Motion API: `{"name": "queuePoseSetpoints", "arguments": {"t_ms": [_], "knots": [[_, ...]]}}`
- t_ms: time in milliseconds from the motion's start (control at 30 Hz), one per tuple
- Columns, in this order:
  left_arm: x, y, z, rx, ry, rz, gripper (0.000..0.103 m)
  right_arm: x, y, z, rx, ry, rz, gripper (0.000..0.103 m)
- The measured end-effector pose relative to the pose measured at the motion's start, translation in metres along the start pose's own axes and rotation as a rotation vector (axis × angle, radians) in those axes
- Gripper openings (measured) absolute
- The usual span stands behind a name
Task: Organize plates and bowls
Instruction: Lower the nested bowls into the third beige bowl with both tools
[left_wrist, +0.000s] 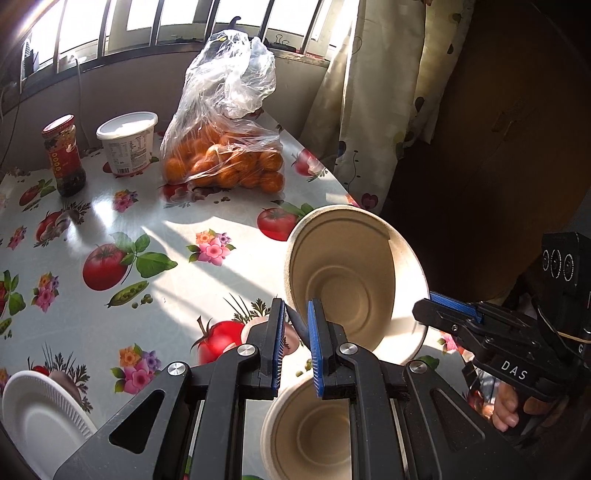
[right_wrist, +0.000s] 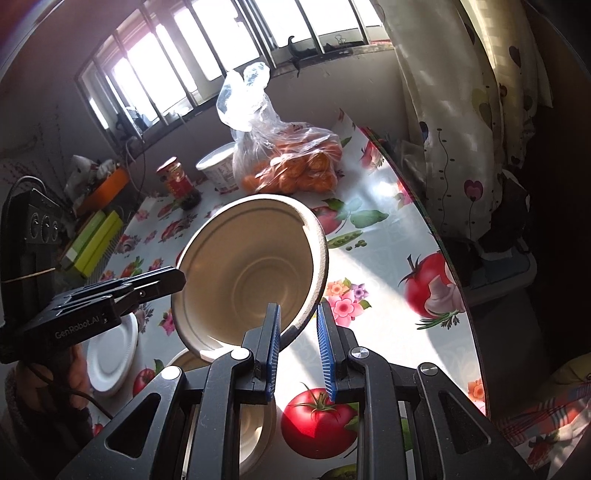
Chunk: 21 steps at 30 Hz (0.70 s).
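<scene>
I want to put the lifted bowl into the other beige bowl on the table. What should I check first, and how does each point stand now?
1. Grip of left hand-held gripper on lifted bowl rim: ok.
2. Grip of right hand-held gripper on opposite rim: ok.
3. Level of lifted bowl: not ok, tilted.
4. Upright, empty second bowl: ok.
5. Centring of lifted bowl over second bowl: cannot tell.

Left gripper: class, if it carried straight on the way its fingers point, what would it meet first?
The left gripper already pinches the rim of the tilted beige paper bowl, so it would push into that bowl; beyond lies probably the fruit-print tablecloth.
</scene>
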<state>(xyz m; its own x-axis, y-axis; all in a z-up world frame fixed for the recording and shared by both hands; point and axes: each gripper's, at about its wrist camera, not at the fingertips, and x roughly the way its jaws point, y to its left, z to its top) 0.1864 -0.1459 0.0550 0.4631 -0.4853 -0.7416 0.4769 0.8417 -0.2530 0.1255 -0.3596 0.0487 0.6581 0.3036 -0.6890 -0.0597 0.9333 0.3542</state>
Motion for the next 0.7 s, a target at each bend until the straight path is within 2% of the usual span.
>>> {"name": "queuePoseSetpoints", "arguments": {"t_ms": [700], "knots": [[-0.028, 0.001, -0.045, -0.019, 0.015, -0.009, 0.013, -0.021, 0.022, -0.042, 0.005, 0.034, 0.027, 0.020]]}}
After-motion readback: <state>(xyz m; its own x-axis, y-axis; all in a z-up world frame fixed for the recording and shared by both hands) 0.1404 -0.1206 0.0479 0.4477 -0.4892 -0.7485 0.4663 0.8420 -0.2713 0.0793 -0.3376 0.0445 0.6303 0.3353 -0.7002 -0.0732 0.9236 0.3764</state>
